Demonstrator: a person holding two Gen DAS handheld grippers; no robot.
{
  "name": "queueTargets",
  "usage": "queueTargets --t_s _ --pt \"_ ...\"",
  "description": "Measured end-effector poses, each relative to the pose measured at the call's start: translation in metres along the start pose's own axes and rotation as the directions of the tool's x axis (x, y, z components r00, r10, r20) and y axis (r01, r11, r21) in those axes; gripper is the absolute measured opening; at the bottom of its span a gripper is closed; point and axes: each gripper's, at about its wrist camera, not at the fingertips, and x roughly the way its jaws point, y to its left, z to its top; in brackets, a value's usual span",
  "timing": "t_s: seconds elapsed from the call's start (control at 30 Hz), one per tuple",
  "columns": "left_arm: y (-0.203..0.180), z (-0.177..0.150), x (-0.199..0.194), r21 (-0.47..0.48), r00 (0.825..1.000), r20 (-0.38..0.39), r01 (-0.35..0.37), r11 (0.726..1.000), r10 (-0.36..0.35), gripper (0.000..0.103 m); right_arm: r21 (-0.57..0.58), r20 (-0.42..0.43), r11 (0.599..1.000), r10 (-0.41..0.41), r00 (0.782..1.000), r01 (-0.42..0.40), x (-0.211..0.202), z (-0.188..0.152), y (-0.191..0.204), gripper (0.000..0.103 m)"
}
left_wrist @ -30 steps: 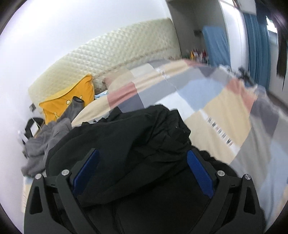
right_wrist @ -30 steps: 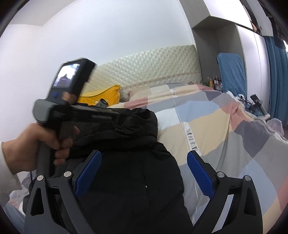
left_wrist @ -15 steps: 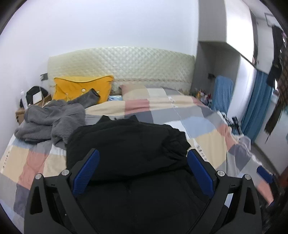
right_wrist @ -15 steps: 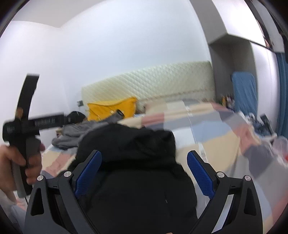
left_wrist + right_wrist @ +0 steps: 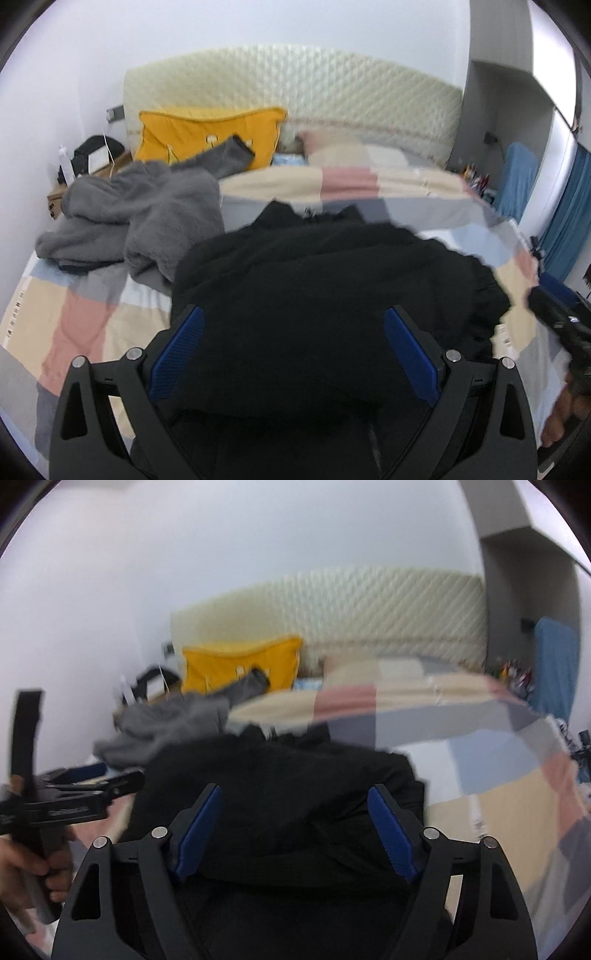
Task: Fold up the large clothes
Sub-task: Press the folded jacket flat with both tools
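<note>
A large black garment (image 5: 325, 295) lies bunched on the checked bedspread (image 5: 92, 325), and also fills the middle of the right wrist view (image 5: 295, 794). My left gripper (image 5: 293, 347) is open above its near part, holding nothing. My right gripper (image 5: 295, 830) is open above the same garment, empty. The left gripper shows at the left edge of the right wrist view (image 5: 110, 790), held in a hand. The right gripper shows at the right edge of the left wrist view (image 5: 554, 317).
A grey fleece garment (image 5: 140, 210) is heaped on the bed's left side. A yellow pillow (image 5: 207, 133) leans on the quilted headboard (image 5: 314, 85). A bedside table (image 5: 88, 173) stands at left. Blue curtains (image 5: 565, 221) hang at right.
Both grippers have swung left and pulled back from the garment; the left wrist view now shows more of the grey heap and the right gripper nearer. The right jaws look slightly narrower.
</note>
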Motion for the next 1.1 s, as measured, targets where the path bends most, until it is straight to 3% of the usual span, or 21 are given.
queueTargets --t_s 0.1,0.27,0.37,0.53,0.9,1.1 --pt "0.003 -0.001 0.032 0.003 1.000 -0.023 -0.016 1.000 0.016 0.098 0.000 -0.065 0.997 -0.072 0.995 0.072 0.051 -0.009 -0.010 0.075" --pt "0.004 0.005 0.073 0.054 0.998 -0.053 -0.020 0.998 0.023 0.099 0.026 -0.130 0.997 -0.068 0.989 0.072 0.105 -0.022 -0.031 0.077" --pt "0.003 0.007 0.090 0.081 0.997 -0.066 -0.020 0.996 0.025 0.102 0.004 -0.132 0.996 -0.089 0.987 0.090 0.126 -0.024 -0.036 0.087" --pt "0.009 0.002 0.114 0.083 0.998 -0.068 0.005 0.997 0.001 0.103 0.007 -0.149 0.998 -0.061 0.987 0.062 0.151 -0.028 -0.047 0.094" --pt "0.006 -0.008 0.150 0.085 0.998 -0.054 -0.021 0.996 0.026 0.103 -0.031 -0.197 0.999 -0.042 0.980 0.036 0.196 -0.034 -0.055 0.100" --pt "0.015 -0.004 0.129 0.067 0.995 -0.098 0.011 0.998 -0.004 0.103 -0.003 -0.265 1.000 -0.027 0.964 0.028 0.186 -0.028 -0.053 0.098"
